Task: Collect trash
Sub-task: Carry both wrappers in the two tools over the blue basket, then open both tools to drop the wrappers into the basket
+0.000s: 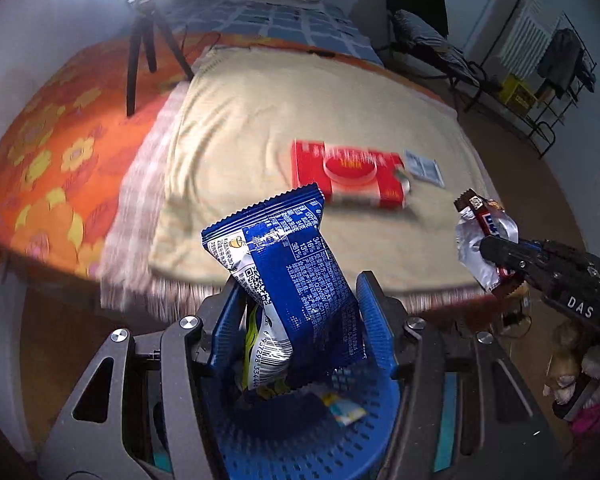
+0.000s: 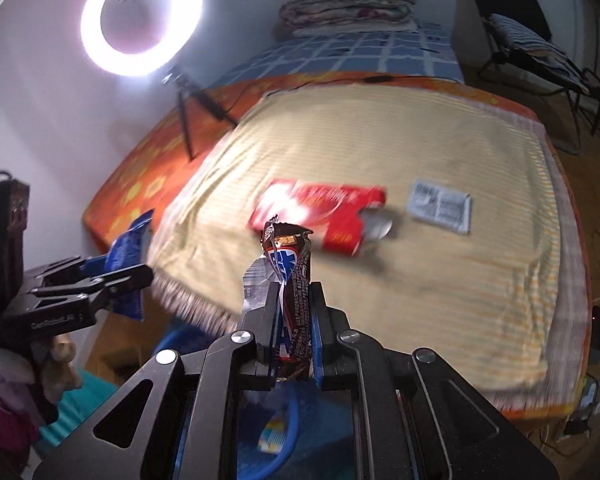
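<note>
Holding one wrapper in each gripper, off the edge of the bed.

Your left gripper (image 1: 300,304) stands about half open, its blue pads pressed on a puffy blue snack bag (image 1: 288,276) that sticks up between them. Your right gripper (image 2: 294,320) is nearly closed, pinching a brown chocolate bar wrapper (image 2: 288,276) upright. Under both sits a blue perforated basket (image 1: 352,432) with a small wrapper in it. On the yellow blanket (image 2: 440,280) a red box (image 2: 320,212) and a grey sachet (image 2: 440,206) lie near each other.
</note>
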Demonstrator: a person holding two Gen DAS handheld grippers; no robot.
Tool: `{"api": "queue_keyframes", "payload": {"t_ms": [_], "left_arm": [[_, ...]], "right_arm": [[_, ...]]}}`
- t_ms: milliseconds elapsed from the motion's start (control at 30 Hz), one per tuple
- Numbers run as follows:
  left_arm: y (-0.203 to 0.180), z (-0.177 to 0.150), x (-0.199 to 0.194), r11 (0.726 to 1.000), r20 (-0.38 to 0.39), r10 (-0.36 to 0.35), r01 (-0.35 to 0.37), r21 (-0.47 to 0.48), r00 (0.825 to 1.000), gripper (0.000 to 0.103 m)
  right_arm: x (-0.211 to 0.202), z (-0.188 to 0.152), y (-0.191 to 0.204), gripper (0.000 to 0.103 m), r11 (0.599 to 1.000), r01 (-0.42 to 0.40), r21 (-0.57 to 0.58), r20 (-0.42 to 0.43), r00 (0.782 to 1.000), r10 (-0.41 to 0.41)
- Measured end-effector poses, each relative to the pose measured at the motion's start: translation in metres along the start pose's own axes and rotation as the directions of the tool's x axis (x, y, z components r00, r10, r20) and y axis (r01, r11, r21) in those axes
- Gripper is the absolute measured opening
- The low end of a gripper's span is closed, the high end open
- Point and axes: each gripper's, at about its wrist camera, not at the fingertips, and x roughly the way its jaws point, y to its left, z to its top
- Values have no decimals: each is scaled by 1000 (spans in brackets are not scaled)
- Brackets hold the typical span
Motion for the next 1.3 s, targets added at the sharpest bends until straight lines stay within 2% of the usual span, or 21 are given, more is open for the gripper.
{"api": "queue_keyframes", "payload": {"t_ms": [333,767,1167,1300], "left_arm": [[-3,-58,2,1000,-68,-10,9,-15,998,57],[7,-110,12,998,-147,6,-14,-55,989,57],[16,-122,16,997,-178,20,-33,-68,984,58],[15,-121,18,997,-181,27,-38,-60,983,60]], "right_arm": [[0,-59,40,11,995,-4,-100,-56,998,-2],[18,-104,59,11,993,-58,-101,-148,988,43],[34,-120,70,11,990,-79,-117,-211,976,53],[38,-120,70,15,990,-76,-116,-222,974,48]]}}
